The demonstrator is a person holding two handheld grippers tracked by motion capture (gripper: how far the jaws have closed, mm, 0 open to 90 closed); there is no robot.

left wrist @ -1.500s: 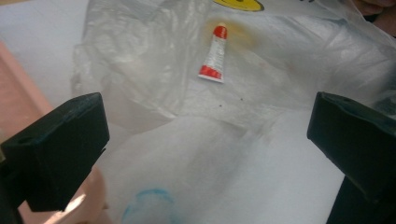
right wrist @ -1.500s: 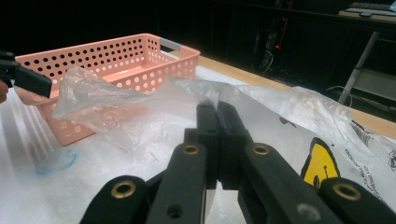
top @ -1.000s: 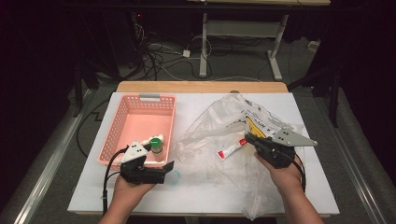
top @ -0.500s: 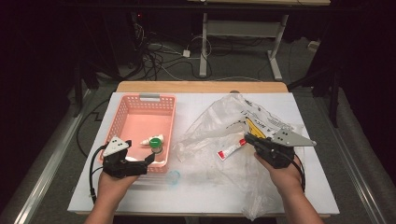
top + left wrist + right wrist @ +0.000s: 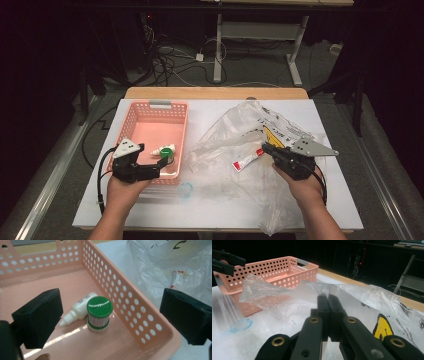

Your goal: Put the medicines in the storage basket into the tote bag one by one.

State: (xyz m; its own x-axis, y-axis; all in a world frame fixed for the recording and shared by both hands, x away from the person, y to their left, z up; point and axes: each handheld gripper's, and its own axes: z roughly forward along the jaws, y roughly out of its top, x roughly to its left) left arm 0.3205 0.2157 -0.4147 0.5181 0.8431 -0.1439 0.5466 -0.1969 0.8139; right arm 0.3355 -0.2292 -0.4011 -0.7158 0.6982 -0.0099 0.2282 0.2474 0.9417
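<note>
A small green-capped bottle [image 5: 99, 312] stands upright in the near right corner of the pink basket [image 5: 140, 312], with a white dropper bottle [image 5: 78, 308] lying against it. My left gripper [image 5: 112, 315] hovers open over that corner; its jaws are spread wide and touch nothing. From above, the left gripper [image 5: 159, 169] is at the basket's [image 5: 150, 106] front edge, just short of the green-capped bottle [image 5: 166, 155]. My right gripper [image 5: 265, 148] is shut on the film of the clear plastic bag [image 5: 235, 130], with a red-and-white tube [image 5: 247, 161] inside the bag beside its tips.
The crumpled bag [image 5: 274, 297] spreads over the right half of the white tabletop [image 5: 210, 210]. A small blue ring [image 5: 186, 189] lies on the table in front of the basket. Cables and table legs fill the dark floor beyond the far edge.
My left gripper has drawn back to the left, away from the green-capped bottle, which stays in the basket. The right hand and the bag have not moved.
</note>
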